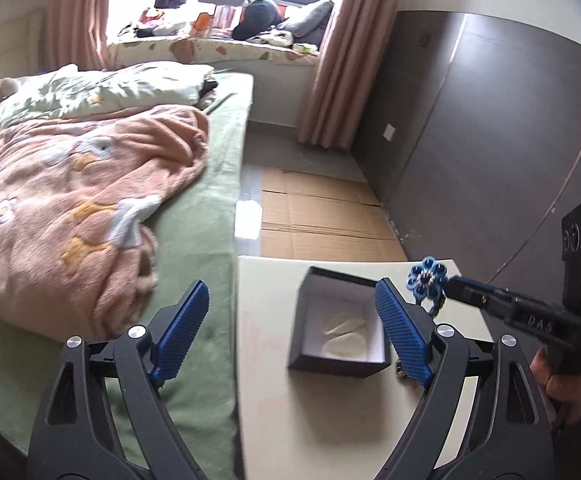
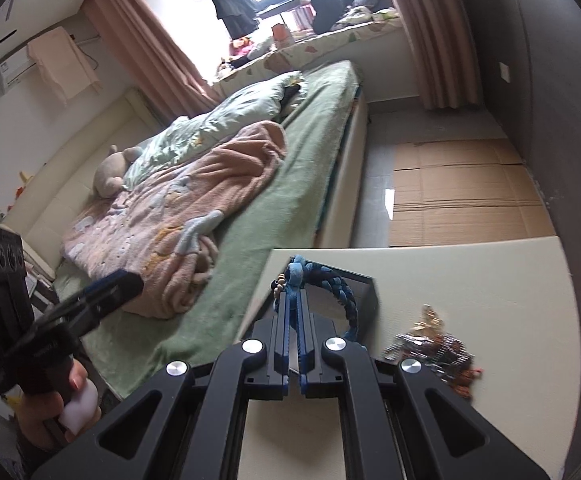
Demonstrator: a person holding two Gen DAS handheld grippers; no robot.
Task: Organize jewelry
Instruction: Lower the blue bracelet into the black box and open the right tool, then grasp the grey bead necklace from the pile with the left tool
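Observation:
A dark open jewelry box (image 1: 338, 320) with a white lining stands on the cream table (image 1: 290, 420). My left gripper (image 1: 290, 328) is open, its blue pads (image 1: 182, 328) spread wide, the right one beside the box's right wall. My right gripper (image 2: 294, 284) is shut on a blue braided bracelet (image 2: 346, 296) with a flower charm (image 1: 426, 276), held above the box's far right corner (image 2: 366, 292). In the left wrist view the right gripper (image 1: 456, 286) comes in from the right.
A heap of mixed jewelry (image 2: 434, 344) lies on the table right of the box. A bed with a pink blanket (image 1: 70, 216) lies to the left. Flattened cardboard (image 1: 322, 216) covers the floor beyond the table, along a dark wall (image 1: 490, 140).

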